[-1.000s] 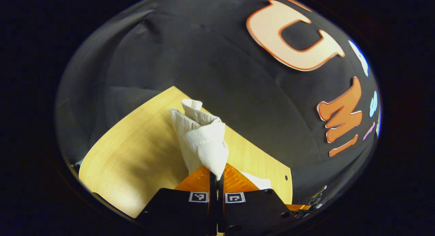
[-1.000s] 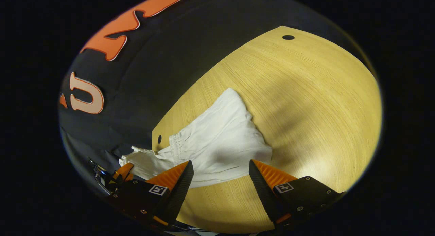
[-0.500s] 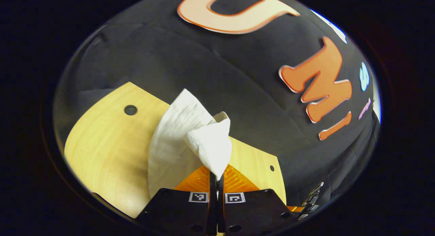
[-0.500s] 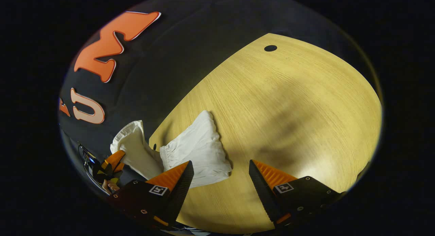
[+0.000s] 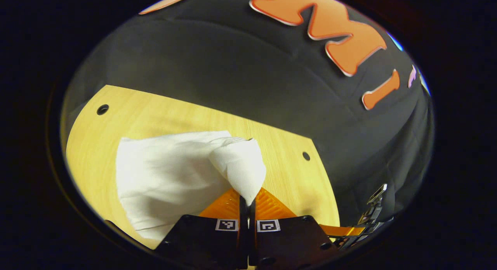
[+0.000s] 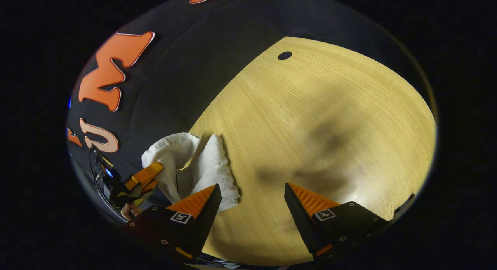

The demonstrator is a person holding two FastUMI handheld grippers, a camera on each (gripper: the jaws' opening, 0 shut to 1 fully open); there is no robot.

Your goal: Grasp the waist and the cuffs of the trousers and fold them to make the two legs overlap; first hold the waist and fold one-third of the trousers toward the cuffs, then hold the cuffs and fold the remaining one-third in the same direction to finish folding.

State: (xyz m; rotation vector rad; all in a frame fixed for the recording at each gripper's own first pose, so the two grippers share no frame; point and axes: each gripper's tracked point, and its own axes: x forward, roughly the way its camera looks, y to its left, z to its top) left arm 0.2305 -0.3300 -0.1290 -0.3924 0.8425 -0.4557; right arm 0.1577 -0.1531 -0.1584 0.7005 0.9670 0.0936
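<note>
The white trousers (image 5: 171, 176) lie in a bunched fold on the wooden table (image 5: 155, 114). My left gripper (image 5: 248, 198) is shut on one end of the cloth, which is lifted into a rounded fold just above its tips. In the right gripper view the trousers (image 6: 209, 169) form a small heap near the table's left edge, and the left gripper (image 6: 145, 176) grips them from the left. My right gripper (image 6: 252, 192) stands open over bare wood, with its left finger close beside the heap and nothing between the fingers.
The table (image 6: 330, 126) has small round holes (image 6: 284, 55) (image 5: 103, 109) (image 5: 306, 156) near its corners. Black cloth wall rises right behind the table's edge. A hand (image 6: 130, 211) holds the left gripper at the lower left of the right gripper view.
My left gripper has swung the held end down and over, so the cloth now lies lower and wider on the table. In the right gripper view the heap has drawn to the left; that gripper stays open.
</note>
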